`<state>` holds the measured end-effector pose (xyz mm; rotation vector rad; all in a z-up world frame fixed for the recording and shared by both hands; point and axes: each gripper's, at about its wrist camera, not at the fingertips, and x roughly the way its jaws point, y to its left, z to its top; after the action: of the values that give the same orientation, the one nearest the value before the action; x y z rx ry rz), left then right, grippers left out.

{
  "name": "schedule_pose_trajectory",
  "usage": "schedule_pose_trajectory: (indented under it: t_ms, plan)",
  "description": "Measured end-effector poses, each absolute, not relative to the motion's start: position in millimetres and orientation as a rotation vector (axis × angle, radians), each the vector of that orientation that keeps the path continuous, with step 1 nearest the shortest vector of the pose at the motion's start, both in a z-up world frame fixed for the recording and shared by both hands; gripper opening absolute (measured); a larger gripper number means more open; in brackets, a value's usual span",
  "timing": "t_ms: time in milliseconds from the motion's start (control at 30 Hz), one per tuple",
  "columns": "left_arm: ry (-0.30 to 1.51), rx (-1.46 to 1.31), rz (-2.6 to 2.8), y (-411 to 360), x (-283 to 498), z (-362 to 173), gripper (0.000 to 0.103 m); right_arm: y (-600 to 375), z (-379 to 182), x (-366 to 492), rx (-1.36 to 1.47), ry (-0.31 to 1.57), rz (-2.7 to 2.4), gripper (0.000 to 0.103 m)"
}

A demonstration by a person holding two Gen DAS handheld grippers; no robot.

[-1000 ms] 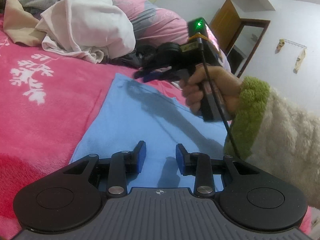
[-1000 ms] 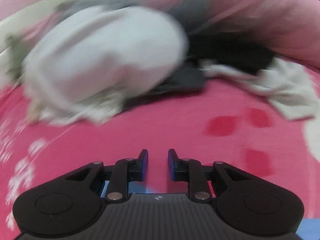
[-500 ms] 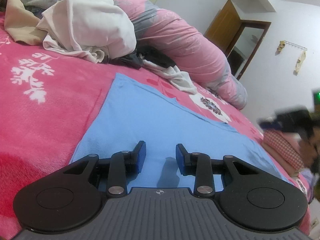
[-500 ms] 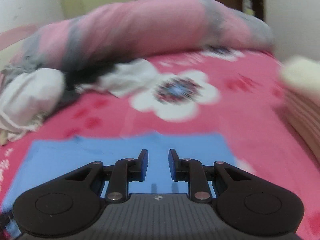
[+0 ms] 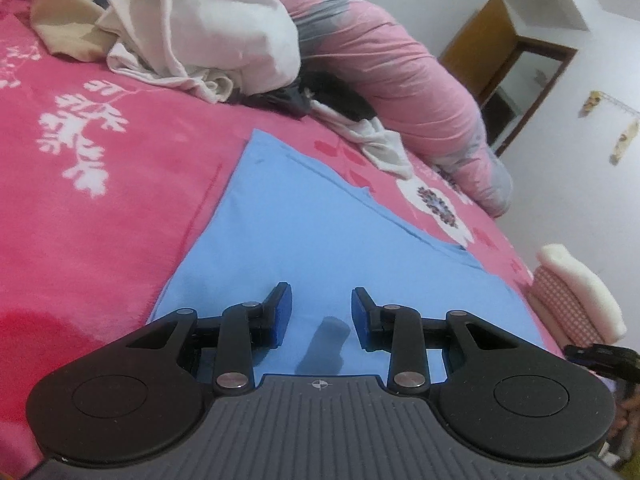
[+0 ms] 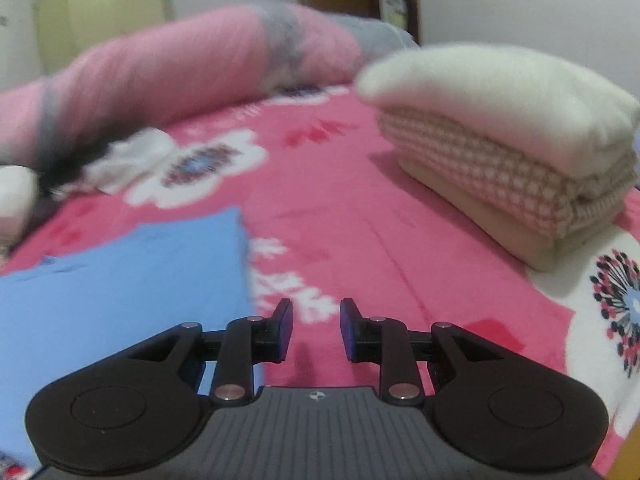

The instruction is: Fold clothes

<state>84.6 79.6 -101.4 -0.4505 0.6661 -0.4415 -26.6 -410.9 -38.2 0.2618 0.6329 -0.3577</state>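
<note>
One blue cloth (image 5: 320, 240), two folded garments (image 6: 500, 140) (stacked).

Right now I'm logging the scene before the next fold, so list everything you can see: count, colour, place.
blue garment: one, light blue, spread flat on the blanket in front of the left gripper.
folded stack: one pile, cream on top, checked beige below, on the blanket ahead-right of the right gripper.
unfolded heap: one pile, white, beige and dark pieces, at the far side of the bed.
rolled duvet: one, pink and grey, along the far edge.
blanket: one, pink with white flowers, covering the bed.
door: one, brown, in the white wall.
left gripper: black, blue pads, open, empty.
right gripper: black, open, empty.
</note>
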Motion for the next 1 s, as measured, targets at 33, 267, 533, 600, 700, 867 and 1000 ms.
schedule_pose_trajectory:
  t_ms: [33,267,533,600,700,867,1000]
  plan:
    - [0.662,-0.444,-0.425,79.0,81.4,-97.8,0.037,-402.6,-35.0,-31.5,0.24,0.617,-0.32,0.027]
    - [0.678,-0.437,-0.357,81.8,67.6,-97.6,0.048,-340.5,-54.1,-43.4,-0.042,0.688,-0.079,0.026]
    - [0.68,-0.422,-0.331,86.4,60.2,-95.4,0.047,-357.2,-49.4,-79.1,-0.112,0.829,-0.152,0.025]
    - [0.681,-0.416,-0.329,86.4,60.0,-94.0,0.047,-355.9,-40.3,-82.6,-0.122,0.835,-0.176,0.025]
    - [0.671,-0.39,-0.327,85.4,57.5,-90.4,0.048,-345.6,-23.6,-83.9,-0.106,0.765,-0.149,0.025]
    - [0.67,-0.381,-0.319,87.5,56.7,-92.1,0.048,-302.9,-28.2,-58.0,-0.135,0.686,-0.015,0.025]
    - [0.669,-0.376,-0.314,89.7,56.1,-93.8,0.048,-294.5,-66.3,-56.9,-0.184,0.766,0.016,0.025]
